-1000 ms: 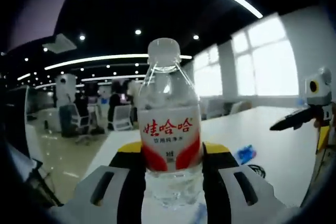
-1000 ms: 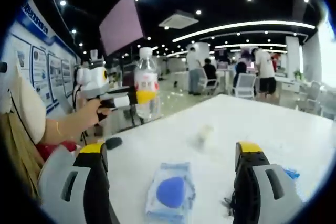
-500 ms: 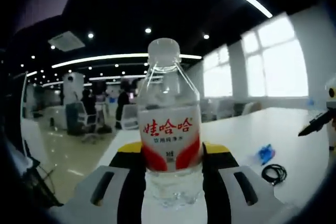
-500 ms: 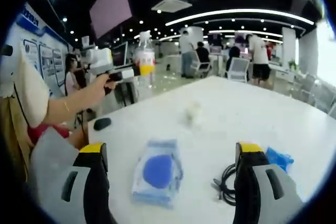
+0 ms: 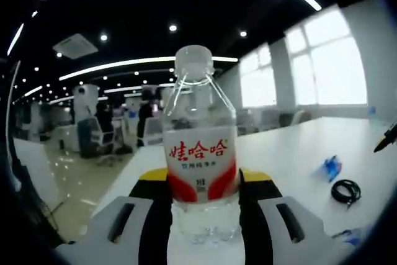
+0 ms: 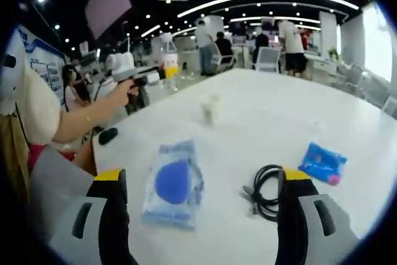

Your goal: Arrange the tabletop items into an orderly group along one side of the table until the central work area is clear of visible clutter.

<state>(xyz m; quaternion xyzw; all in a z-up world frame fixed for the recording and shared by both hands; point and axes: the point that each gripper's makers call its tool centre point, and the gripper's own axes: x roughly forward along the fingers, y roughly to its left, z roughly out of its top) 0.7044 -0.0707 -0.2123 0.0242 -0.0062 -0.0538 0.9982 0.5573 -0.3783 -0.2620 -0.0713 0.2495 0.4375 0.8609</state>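
A clear water bottle [image 5: 200,147] with a red and white label and a white cap stands upright between the jaws of my left gripper [image 5: 201,179], which is shut on it. The right gripper view shows the same bottle [image 6: 168,65] held above the table's far left edge by that left gripper [image 6: 144,77] in a person's hand. My right gripper [image 6: 205,212] is open and holds nothing, low over the near part of the white table [image 6: 267,122]. Just ahead of it lie a clear bag with a blue disc [image 6: 173,182] and a coiled black cable [image 6: 265,190].
A blue packet [image 6: 322,161] lies right of the cable, a small pale cup [image 6: 209,108] mid-table, a black oval object [image 6: 107,135] near the left edge. In the left gripper view the packet [image 5: 332,167] and cable [image 5: 345,190] lie at right. People and chairs stand beyond the table.
The right gripper view has tipped down and drawn back, so the cable and blue packet now show. The left gripper with the bottle sits further away, and its view has turned.
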